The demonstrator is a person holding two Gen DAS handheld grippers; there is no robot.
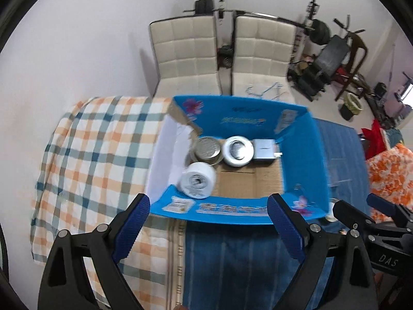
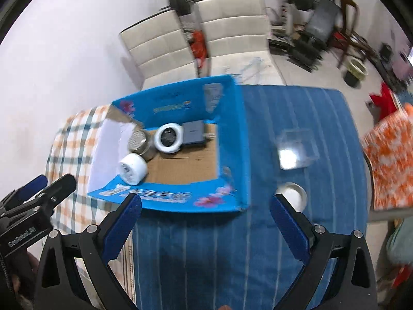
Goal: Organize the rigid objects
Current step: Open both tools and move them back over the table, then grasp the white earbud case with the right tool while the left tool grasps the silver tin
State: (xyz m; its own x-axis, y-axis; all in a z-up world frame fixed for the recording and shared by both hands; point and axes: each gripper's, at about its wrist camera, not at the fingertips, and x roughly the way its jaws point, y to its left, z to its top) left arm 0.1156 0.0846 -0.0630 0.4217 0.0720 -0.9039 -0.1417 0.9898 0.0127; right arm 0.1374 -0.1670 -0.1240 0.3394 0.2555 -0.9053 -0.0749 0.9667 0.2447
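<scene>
Leftmost, the left gripper [image 1: 209, 222] hangs spread and empty above the blue box [image 1: 232, 213]; inside it lie a white roll [image 1: 197, 183], a metal tin [image 1: 207, 148], a white ring [image 1: 237, 151] and a grey block [image 1: 265, 149]; rightward, the right gripper [image 2: 205, 221] is spread too, empty, near a white lid [image 2: 293, 195] and clear case [image 2: 296, 151] on the blue cloth [image 2: 232, 258].

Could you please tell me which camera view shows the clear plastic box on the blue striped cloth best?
The right wrist view: the clear plastic box lies whole on the blue striped cloth, right of the blue cardboard box, though blurred. The left wrist view does not show it at all.
</scene>
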